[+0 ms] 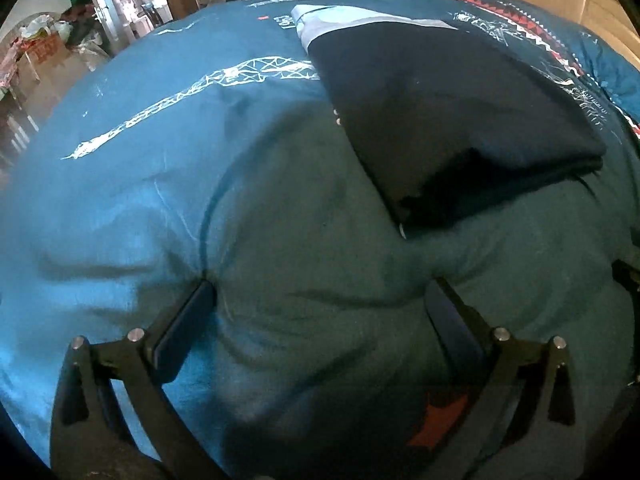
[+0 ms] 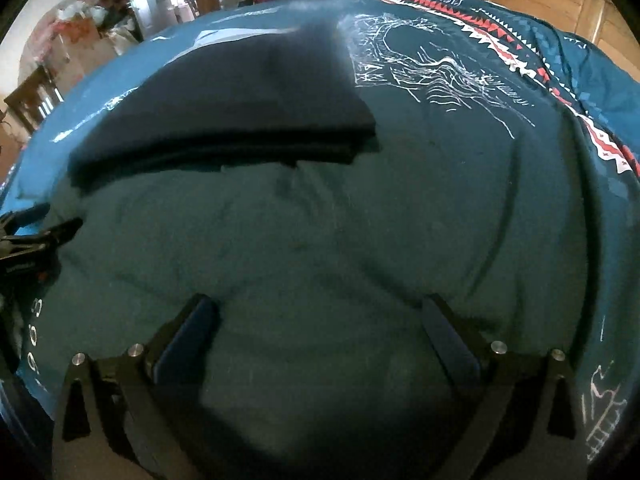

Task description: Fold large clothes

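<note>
Both grippers down low over the blue bedspread (image 1: 132, 184), and there's the dark garment (image 1: 440, 112) lying on it, already folded into a thick stack of layers. In the left wrist view it sits up at one o'clock from the left gripper (image 1: 320, 292); in the right wrist view the same stack (image 2: 224, 112) lies at eleven o'clock from the right gripper (image 2: 320, 312).

Left gripper: jaws spread wide, nothing between them, fingertips pressing into the bedspread so the cloth puckers around them. Right gripper: jaws also wide apart, holding nothing, just above or on the cover; contact is hard to call. The left gripper's frame (image 2: 36, 236) pokes in at nine o'clock in the right view, so the two tools are close together.

Now the risks, as I read it. Those left fingertips are dug into the cover, not the garment. Close here and they pinch bedspread, dragging the stack askew. The near edge of the stack shows several loose layers; grab only the top one and the fold peels open. And with both tools this near, a quick reach could knock them together.
</note>
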A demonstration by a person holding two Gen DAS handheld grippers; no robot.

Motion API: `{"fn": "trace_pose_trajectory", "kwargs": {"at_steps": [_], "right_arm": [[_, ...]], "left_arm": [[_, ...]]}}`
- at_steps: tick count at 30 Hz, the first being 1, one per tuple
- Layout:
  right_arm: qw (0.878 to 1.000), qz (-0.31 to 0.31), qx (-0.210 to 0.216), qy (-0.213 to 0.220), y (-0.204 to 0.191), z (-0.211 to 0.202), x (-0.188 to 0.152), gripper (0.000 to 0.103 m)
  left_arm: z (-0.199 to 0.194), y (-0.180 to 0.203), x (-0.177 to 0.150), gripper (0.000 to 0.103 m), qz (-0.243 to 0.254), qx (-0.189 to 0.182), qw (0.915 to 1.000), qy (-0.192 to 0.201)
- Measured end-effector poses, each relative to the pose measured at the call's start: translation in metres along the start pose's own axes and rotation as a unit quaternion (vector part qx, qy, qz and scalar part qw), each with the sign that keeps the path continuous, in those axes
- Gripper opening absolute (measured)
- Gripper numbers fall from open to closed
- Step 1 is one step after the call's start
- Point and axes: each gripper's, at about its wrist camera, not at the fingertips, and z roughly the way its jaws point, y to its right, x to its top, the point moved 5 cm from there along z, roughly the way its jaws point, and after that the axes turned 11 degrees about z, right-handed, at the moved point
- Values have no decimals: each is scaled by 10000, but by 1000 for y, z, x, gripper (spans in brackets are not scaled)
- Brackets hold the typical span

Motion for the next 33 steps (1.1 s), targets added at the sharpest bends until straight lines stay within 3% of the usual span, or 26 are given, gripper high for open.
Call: {"fn": "trace_pose_trajectory", "kwargs": {"at_steps": [8,13,28,31,33], "right_arm": [[10000,-24,-27,-28,-1,4,0,103],[10000,19,14,-27,0,5,1,103],[10000,86,31,9,-2,6,11,103],[10000,64,30,24,-3,-6,18,103],[9996,42,-1,280,-5,-29,28,103]], "left_arm": [[1,3,1,103,16,118,9999,56],[2,-2,0,103,-130,-111,9999,-5],[-2,-6,2,103,-262,-172,9993,194],[-16,-9,8,103,-182,25,9993,336],[-33,-13,15,103,-130,227,9982,539]]}}
